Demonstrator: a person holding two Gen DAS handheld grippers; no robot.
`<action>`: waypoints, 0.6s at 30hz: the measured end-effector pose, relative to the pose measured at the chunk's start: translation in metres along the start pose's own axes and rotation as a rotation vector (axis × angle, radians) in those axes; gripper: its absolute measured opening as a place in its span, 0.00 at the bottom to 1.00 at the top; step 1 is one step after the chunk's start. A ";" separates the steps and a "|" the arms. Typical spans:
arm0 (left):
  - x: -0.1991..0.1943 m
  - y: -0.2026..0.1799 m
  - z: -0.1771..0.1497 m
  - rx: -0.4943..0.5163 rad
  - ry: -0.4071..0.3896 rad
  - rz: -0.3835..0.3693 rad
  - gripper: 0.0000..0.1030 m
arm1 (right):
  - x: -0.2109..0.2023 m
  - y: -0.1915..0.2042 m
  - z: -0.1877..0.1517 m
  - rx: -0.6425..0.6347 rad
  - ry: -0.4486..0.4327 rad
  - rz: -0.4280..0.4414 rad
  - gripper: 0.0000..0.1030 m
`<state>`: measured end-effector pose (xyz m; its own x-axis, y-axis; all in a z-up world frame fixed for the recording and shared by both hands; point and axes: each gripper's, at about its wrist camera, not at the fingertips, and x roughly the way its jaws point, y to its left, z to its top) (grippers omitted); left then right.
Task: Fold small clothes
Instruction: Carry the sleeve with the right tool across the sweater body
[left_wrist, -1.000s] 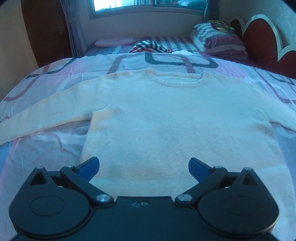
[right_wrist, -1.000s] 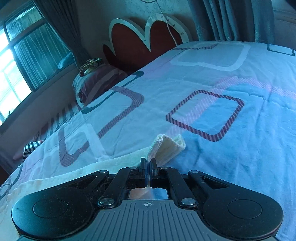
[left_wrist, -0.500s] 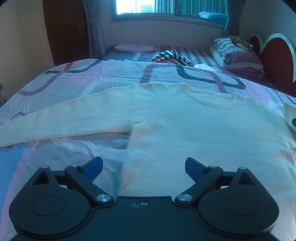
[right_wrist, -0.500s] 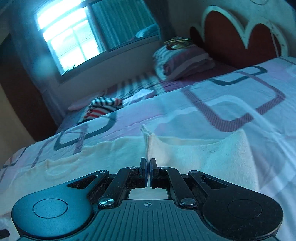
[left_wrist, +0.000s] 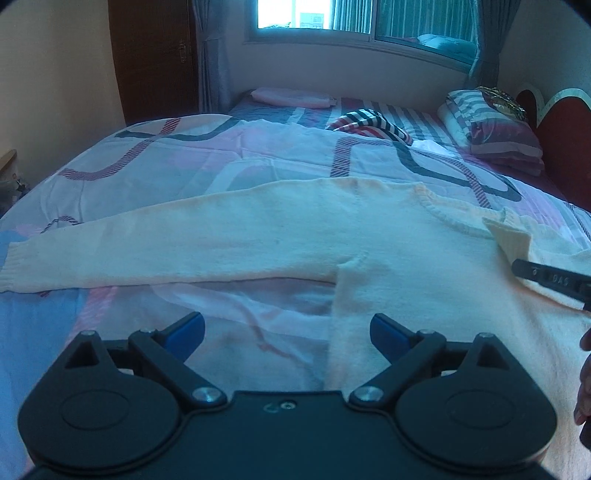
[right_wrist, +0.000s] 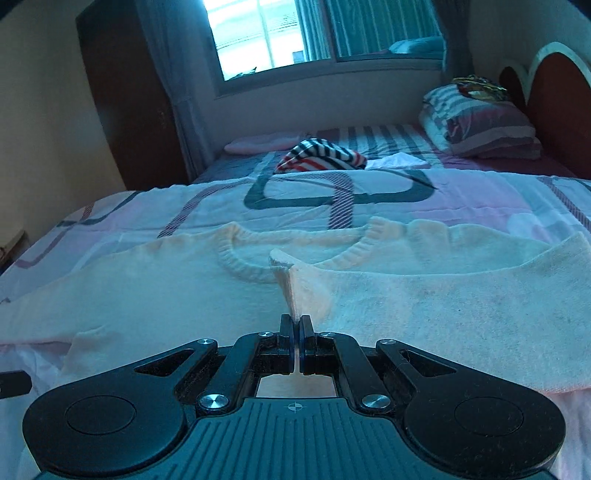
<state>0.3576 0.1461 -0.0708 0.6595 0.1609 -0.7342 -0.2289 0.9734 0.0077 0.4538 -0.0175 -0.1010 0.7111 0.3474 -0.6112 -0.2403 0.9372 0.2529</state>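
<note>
Right gripper (right_wrist: 296, 325) jaws clamped on the cream knitted sweater (right_wrist: 155, 295) sleeve cuff over its neckline; left gripper (left_wrist: 287, 328) jaws apart above the hem.

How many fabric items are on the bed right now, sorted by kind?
Cream sweater: 1
Striped garment: 1
Pink folded piece: 1
White cloth: 1
Striped pillows: 2, stacked, though the count is hard to tell
Total: 6
</note>
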 end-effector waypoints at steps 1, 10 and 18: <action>0.000 0.002 0.001 -0.002 0.000 0.000 0.92 | 0.004 0.006 -0.001 -0.008 0.008 0.010 0.01; 0.005 0.000 0.012 0.002 -0.009 -0.045 0.91 | 0.003 0.042 -0.018 -0.103 -0.002 0.088 0.65; 0.037 -0.071 0.027 0.023 0.039 -0.309 0.45 | -0.059 -0.042 -0.017 0.206 -0.129 -0.084 0.34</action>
<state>0.4181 0.0874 -0.0804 0.6674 -0.1494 -0.7296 -0.0048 0.9788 -0.2048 0.4104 -0.0769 -0.0879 0.8043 0.2487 -0.5397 -0.0462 0.9316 0.3604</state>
